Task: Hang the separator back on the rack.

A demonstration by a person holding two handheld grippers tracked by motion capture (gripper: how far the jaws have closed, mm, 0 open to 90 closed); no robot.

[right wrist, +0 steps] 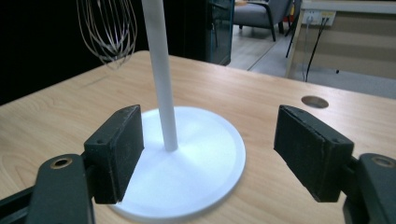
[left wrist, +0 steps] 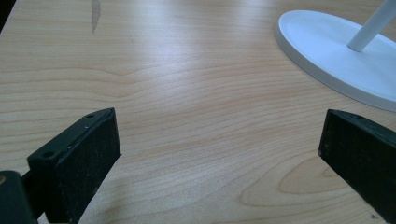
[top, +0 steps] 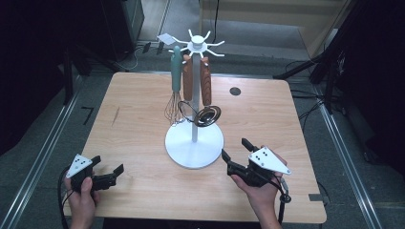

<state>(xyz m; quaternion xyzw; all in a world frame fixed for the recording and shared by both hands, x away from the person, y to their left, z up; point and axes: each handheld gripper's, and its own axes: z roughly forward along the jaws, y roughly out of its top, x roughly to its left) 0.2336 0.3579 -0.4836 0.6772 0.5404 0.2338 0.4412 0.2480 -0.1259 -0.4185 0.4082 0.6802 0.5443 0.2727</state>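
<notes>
1. At the centre of the table (top: 143,124) stands the rack (top: 194,143), a white round base with an upright pole. Its long axis runs straight up, ending in a crown of hooks at the top.
2. From those hooks, at about 12 o'clock from the base in the high view, hang three utensils, handles up and wire ends down: a green whisk (top: 175,86) on the left, a brown-handled one (top: 187,78) in the middle, and a second brown-handled one with a coiled head (top: 206,95) on the right. All three hang parallel to the pole and close beside it.
3. Near the table's front edge, the right gripper (top: 235,151) sits at roughly 4 o'clock from the base and just beside its rim. Its jaws are spread wide and hold nothing. In the right gripper view the pole (right wrist: 161,79) rises between the jaws, slightly toward the left one, and the green whisk's wires (right wrist: 107,32) hang above at about 11 o'clock.
4. Farther off, the left gripper (top: 107,168) lies at about 8 o'clock from the base, well apart from it. Its jaws are also spread and bare. In the left gripper view the base (left wrist: 336,51) lies at about 1 o'clock, beyond the right jaw.
5. I judge the right gripper the nearer one. It already faces the rack, so a reach for any utensil calls mainly for a lift toward 12 o'clock, with the jaws closing across a vertical handle.
</notes>
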